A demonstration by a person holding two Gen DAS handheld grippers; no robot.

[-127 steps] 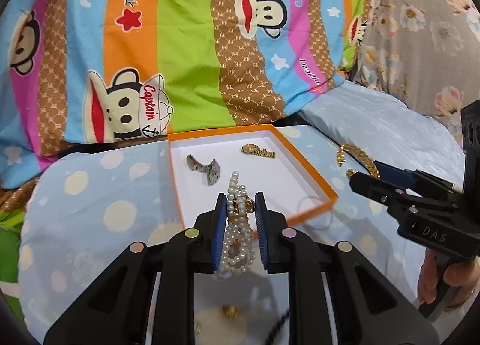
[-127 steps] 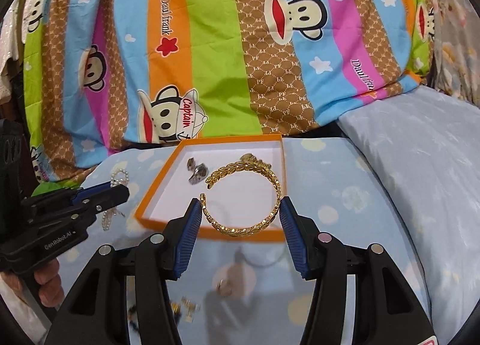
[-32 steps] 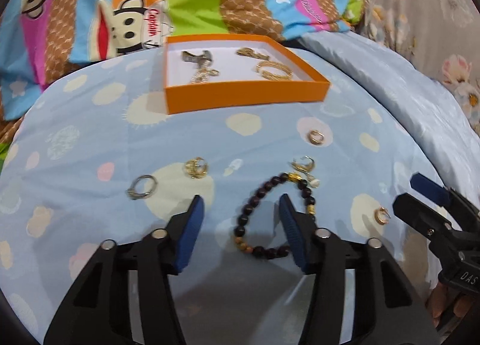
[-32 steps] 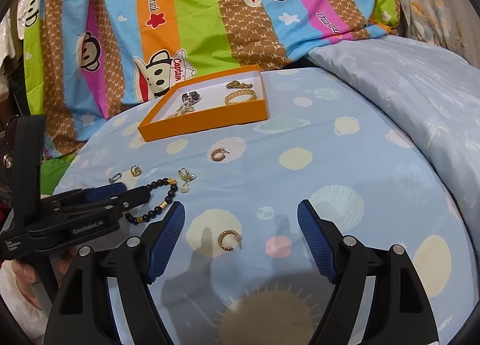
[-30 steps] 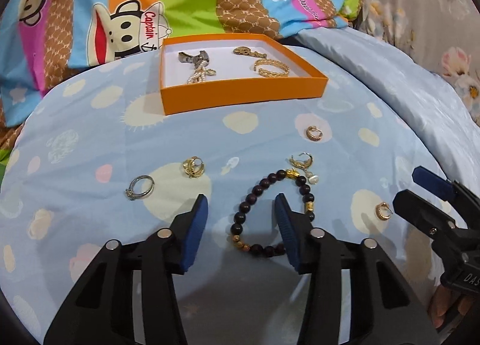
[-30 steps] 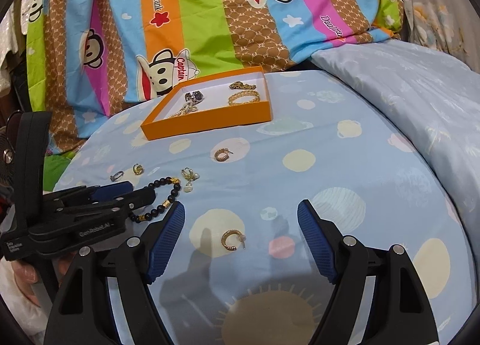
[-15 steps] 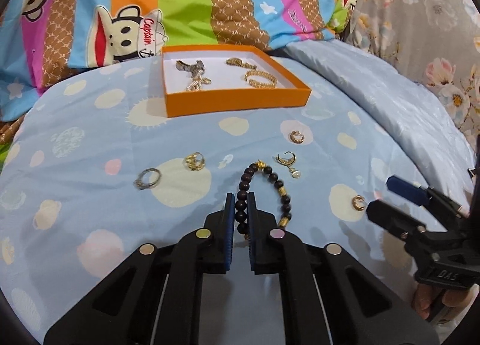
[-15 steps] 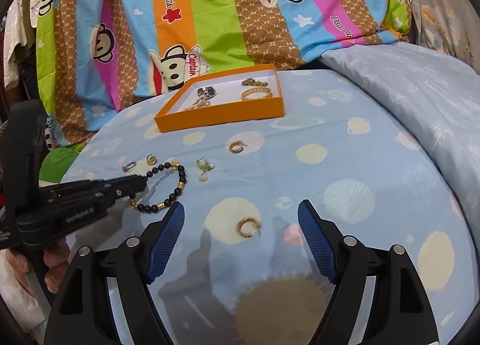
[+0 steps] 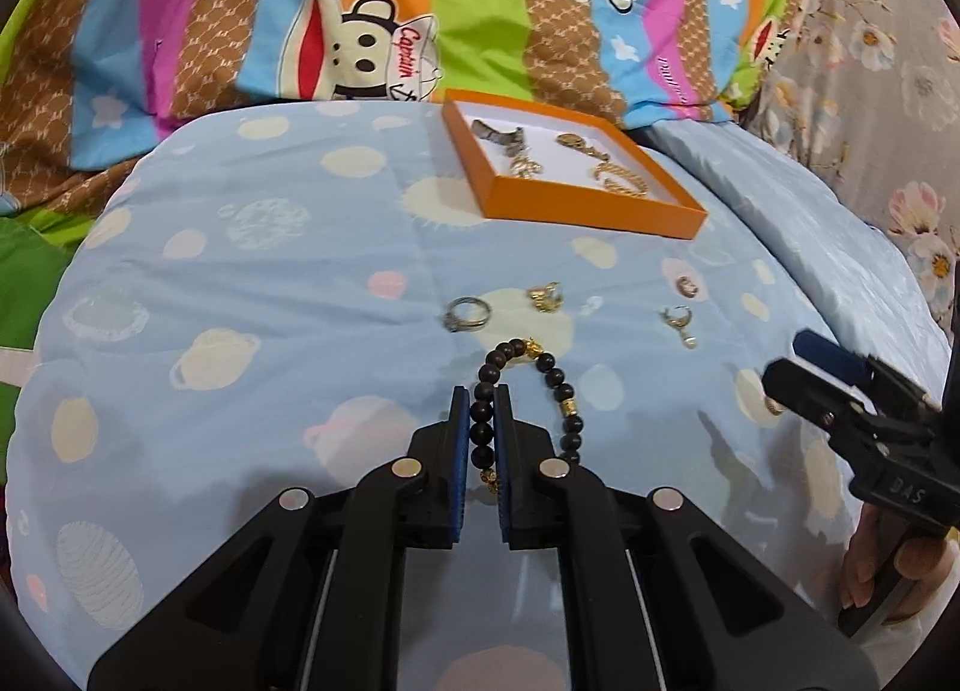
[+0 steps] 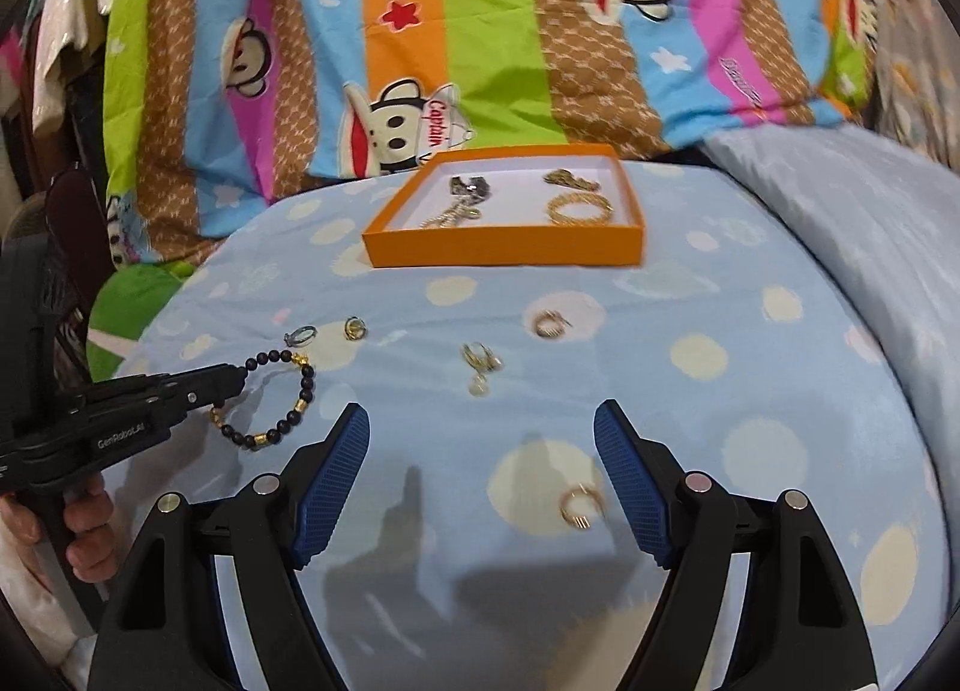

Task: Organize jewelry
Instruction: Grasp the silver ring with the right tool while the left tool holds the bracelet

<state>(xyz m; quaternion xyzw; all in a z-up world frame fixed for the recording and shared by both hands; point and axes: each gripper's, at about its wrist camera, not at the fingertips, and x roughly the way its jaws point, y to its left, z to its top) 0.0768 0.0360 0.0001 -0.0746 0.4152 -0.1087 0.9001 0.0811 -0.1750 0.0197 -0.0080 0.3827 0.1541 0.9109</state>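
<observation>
My left gripper point(image 9: 481, 398) is shut on a dark beaded bracelet point(image 9: 555, 385), holding its left side just above the blue bedcover; the same bracelet shows in the right wrist view point(image 10: 297, 397). My right gripper point(image 10: 480, 427) is open and empty, low over the cover, with a gold hoop earring point(image 10: 579, 505) lying just inside its right finger. An orange box point(image 9: 591, 217) at the back holds a gold bracelet point(image 10: 579, 209), a pearl piece and other jewelry. Loose on the cover lie a silver ring point(image 9: 467, 314), a gold ring point(image 9: 545, 296), a pearl drop earring point(image 9: 678, 322) and a small hoop point(image 9: 686, 287).
A striped monkey-print quilt point(image 9: 480, 0) rises behind the box. A pale blue pillow point(image 10: 870, 223) lies at the right. The right gripper point(image 9: 840, 391) shows at the right edge of the left wrist view, and the left gripper point(image 10: 132, 409) at the left of the right wrist view.
My left gripper has closed on the beaded bracelet and swung left, lifting its left side. My right gripper stayed open and shifted slightly; the hoop earring now sits nearer its right finger.
</observation>
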